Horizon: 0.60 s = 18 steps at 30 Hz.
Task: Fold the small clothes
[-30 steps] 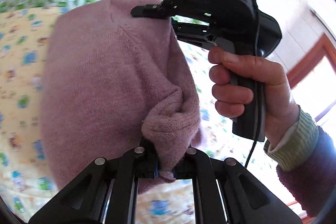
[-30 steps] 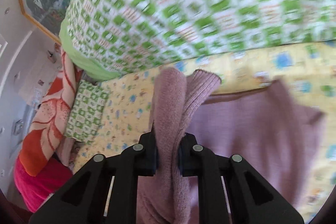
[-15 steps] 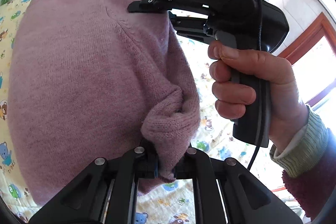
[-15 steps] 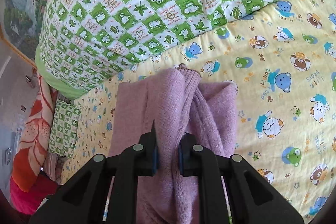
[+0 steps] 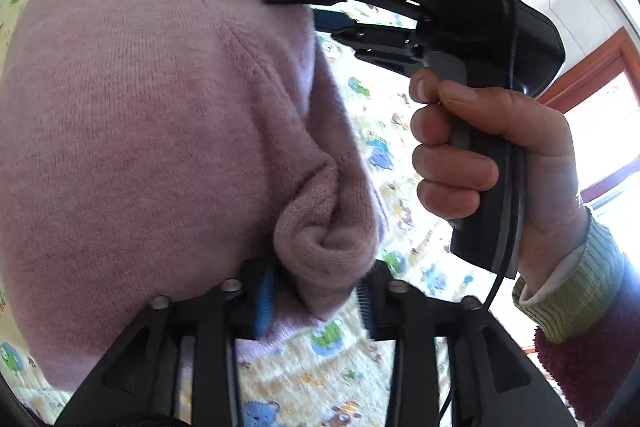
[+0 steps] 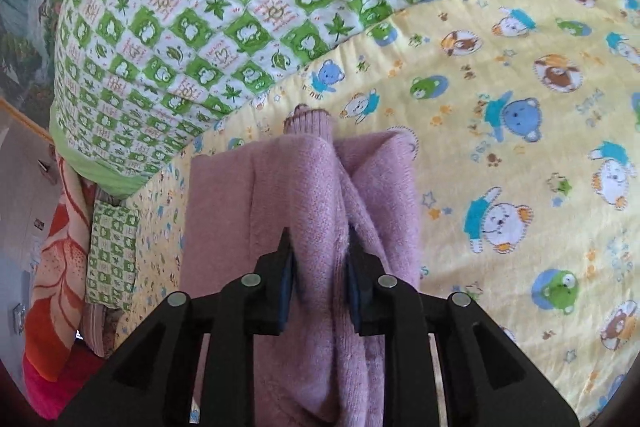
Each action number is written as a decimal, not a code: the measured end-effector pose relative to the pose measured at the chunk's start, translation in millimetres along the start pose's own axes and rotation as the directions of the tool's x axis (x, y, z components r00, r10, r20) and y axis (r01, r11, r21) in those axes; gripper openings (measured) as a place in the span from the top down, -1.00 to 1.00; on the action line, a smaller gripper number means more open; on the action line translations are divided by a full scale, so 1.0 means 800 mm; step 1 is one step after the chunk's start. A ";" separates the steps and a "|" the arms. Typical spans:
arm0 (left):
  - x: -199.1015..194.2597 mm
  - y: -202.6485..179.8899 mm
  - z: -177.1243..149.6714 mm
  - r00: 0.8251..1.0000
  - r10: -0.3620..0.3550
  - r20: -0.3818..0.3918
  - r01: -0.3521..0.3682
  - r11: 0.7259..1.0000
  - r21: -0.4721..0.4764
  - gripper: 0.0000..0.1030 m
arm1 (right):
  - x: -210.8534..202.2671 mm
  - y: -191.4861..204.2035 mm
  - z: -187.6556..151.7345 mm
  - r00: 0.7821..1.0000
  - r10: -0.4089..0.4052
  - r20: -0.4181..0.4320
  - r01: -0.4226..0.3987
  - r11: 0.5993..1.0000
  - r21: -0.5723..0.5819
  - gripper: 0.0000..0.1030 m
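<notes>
A pink knitted sweater lies folded on the yellow bear-print sheet. My left gripper has its jaws opening around a bunched corner of the sweater, with a gap showing at the blue left pad. In the right wrist view the right gripper still pinches a raised fold of the sweater while its jaws begin opening. From the left wrist view, the right gripper sits at the sweater's far edge, held by a person's hand.
A green checked quilt is heaped along the far side of the bed. At the left edge lie a small green checked pillow and an orange floral blanket. A wooden window frame shows at right.
Both grippers came down with the sweater, which now rests folded on the sheet. The left jaws have spread apart from the bunched corner; the right jaws have widened slightly.
</notes>
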<state>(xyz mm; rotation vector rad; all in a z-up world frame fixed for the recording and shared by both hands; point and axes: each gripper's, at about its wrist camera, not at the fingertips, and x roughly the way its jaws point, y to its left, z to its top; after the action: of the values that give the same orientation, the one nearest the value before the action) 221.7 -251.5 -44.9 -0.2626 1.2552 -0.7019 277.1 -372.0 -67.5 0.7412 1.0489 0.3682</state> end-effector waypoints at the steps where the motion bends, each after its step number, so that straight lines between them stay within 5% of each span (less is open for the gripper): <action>1: -0.003 -0.002 -0.001 1.000 -0.006 0.000 0.006 1.000 0.004 -0.03 | -0.005 0.000 -0.001 1.000 -0.006 0.007 0.006 1.000 0.002 0.52; 3: -0.009 -0.007 -0.002 1.000 -0.009 0.001 0.009 1.000 0.014 -0.23 | -0.022 0.000 -0.003 0.999 -0.016 0.030 0.015 1.000 0.015 0.50; 10: -0.050 -0.009 -0.028 1.000 -0.029 0.005 0.029 0.999 0.029 -0.36 | -0.073 0.007 -0.032 0.996 -0.001 0.086 -0.003 0.999 0.037 0.47; 14: -0.087 0.024 -0.041 0.999 -0.004 0.046 0.005 0.999 -0.035 -0.49 | -0.084 0.022 -0.060 0.997 0.019 0.071 -0.021 0.999 0.024 0.12; 18: -0.127 0.069 -0.032 0.991 0.056 0.118 -0.037 0.987 -0.158 -0.55 | -0.072 0.031 -0.087 1.000 -0.001 0.026 0.001 1.000 0.001 0.09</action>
<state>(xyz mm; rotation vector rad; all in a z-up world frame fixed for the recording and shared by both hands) 202.9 -141.8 -4.0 -0.3975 1.1963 -0.5407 190.8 -363.3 -33.2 0.7444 1.0250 0.3566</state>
